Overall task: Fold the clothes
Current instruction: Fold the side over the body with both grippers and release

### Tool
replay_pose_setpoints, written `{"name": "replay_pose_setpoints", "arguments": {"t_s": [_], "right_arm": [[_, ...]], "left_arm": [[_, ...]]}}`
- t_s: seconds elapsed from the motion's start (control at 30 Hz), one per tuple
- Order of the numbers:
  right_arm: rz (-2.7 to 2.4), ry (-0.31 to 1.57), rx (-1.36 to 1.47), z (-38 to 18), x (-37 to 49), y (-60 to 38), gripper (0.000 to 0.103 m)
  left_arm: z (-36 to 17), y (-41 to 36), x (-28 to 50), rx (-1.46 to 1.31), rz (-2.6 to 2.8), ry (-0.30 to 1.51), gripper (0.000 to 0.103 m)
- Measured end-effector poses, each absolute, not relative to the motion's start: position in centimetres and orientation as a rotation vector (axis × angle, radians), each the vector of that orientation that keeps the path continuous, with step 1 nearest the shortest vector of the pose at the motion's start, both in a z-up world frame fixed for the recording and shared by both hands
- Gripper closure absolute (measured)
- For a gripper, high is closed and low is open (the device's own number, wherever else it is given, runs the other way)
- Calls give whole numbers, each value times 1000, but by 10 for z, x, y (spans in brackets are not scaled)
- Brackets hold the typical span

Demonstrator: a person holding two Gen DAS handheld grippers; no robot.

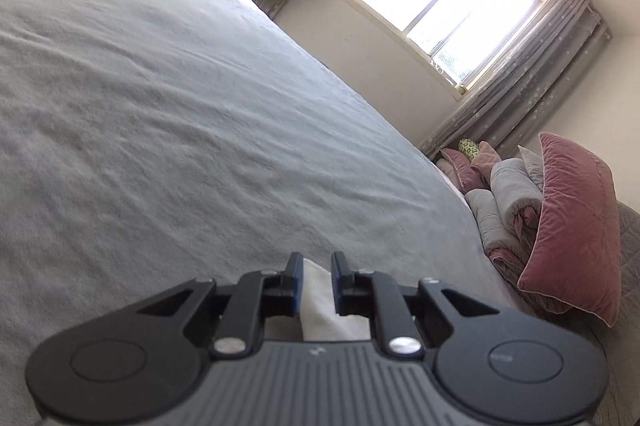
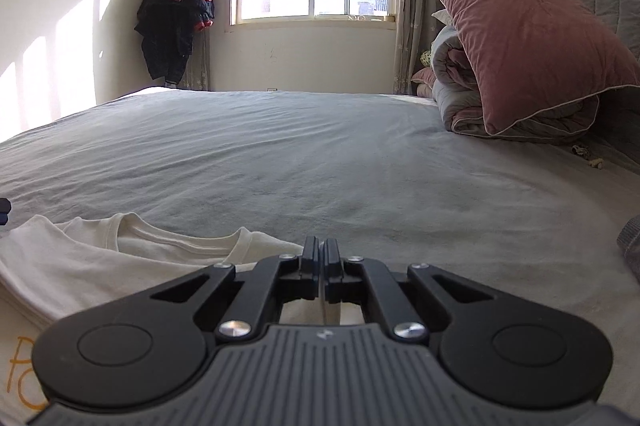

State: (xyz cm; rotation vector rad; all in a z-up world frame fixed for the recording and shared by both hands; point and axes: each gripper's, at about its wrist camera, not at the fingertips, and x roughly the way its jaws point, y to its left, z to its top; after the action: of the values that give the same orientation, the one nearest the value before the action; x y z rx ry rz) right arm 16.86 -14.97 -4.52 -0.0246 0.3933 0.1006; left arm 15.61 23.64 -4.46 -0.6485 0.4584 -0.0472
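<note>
Two grippers, one shirt, and we're at the grab-the-shoulders step. Our right gripper [image 2: 320,246] is pinched fully closed on a thin edge of the white cotton T-shirt with ribbed round collar [image 2: 132,262], which lies flat at the near edge of the wide grey bed sheet [image 2: 320,154]. Our left gripper [image 1: 317,262] is nearly closed too, jaws a narrow gap apart with a thick bunch of the same white cloth between them; it looks gripped. Next we'd guess both hands lift together and carry that edge over, keeping the fabric taut. The shirt is soft and limp, with orange lettering low down. The sheet is finely wrinkled. A plump pink velvet pillow [image 2: 528,38] leans on rolled bedding.
</note>
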Motion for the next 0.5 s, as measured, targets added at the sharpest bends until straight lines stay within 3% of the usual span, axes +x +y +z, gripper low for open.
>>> {"name": "replay_pose_setpoints", "arguments": {"t_s": [0.07,0.13,0.27,0.37,0.5], "right_arm": [[113,451,-35,-51,175,-147,100],[109,517,-56,-57,181,-144,92],[76,517,-34,-51,176,-150,85],[79,498,-7,-44,169,-156,78],[143,495,-2,-39,161,-154,77]], "left_arm": [[-40,224,158,-579,-104,476,90],[-42,212,161,-496,-133,513,90],[-67,195,162,-284,-108,588,90],[-71,195,156,-238,-97,576,91],[-51,194,138,-238,-85,467,91]]}}
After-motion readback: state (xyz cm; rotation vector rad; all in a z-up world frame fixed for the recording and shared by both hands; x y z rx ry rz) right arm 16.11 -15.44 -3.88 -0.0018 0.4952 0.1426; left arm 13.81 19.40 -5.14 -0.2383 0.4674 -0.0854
